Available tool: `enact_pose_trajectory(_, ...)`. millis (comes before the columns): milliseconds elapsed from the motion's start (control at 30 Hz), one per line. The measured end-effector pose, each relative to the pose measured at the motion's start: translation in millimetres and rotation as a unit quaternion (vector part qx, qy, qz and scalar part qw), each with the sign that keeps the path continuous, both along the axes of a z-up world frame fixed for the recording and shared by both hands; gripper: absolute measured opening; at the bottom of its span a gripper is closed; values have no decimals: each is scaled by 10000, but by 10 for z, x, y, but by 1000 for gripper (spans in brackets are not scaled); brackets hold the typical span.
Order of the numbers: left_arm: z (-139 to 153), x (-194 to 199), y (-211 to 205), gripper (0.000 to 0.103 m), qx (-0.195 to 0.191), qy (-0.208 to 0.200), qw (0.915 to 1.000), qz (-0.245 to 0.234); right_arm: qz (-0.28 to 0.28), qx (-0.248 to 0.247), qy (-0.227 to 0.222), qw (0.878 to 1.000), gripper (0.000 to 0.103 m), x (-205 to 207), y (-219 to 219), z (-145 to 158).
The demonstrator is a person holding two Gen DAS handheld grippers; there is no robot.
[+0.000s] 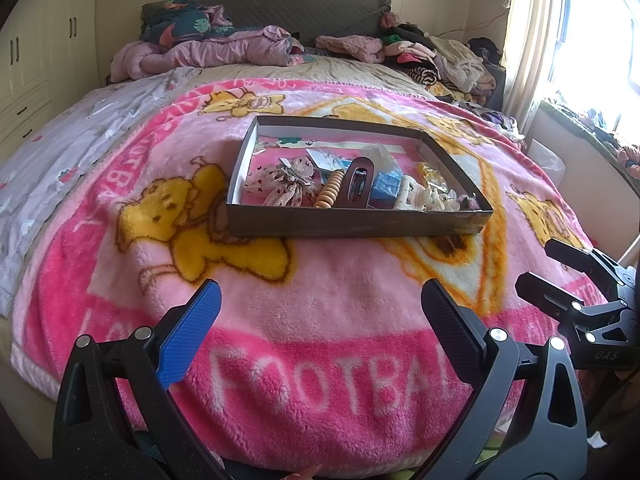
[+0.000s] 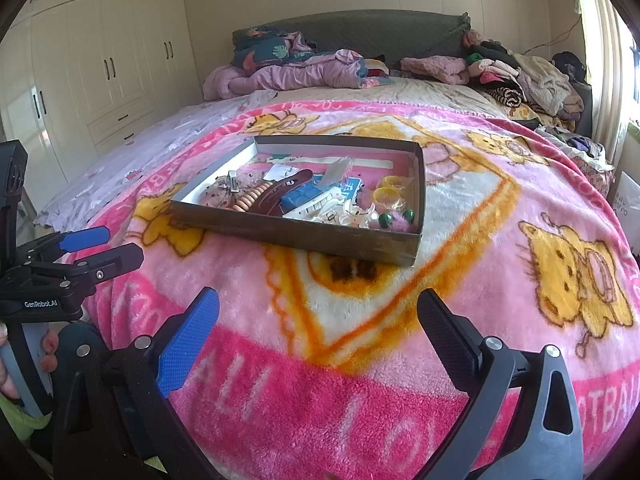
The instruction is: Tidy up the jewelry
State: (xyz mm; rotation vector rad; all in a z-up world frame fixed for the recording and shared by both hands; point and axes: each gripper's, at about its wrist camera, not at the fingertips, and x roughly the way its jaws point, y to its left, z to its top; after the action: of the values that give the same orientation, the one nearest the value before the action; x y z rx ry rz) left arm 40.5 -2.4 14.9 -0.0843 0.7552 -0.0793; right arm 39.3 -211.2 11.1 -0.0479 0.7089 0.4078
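Both grippers (image 1: pixel 320 320) (image 2: pixel 318 322) gape empty near the box (image 1: pixel 352 224), apparently holding trinkets

Box (image 1: pixel 352 226) is lying on the blanket (image 1: pixel 320 300), which is covering the bed (image 2: pixel 420 92). In the box: hair bow (image 1: pixel 280 184) is sitting at the left; bead bracelet (image 1: pixel 330 190) is resting just right of it; hair clip (image 1: pixel 356 184) is lying beside the bracelet; small carton (image 1: pixel 386 188) is sitting right of the clip. Behind the box, clothes (image 1: pixel 436 56) are piling up before the headboard (image 1: pixel 280 6). Wardrobe (image 2: pixel 100 60) is standing left of the bed.
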Motion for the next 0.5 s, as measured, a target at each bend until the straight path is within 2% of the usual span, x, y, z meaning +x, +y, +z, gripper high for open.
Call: enact_pose_trajectory(500, 20, 0, 29, 92, -6, -6, 10000, 7, 6, -11, -8, 10000, 97, -4, 2, 10)
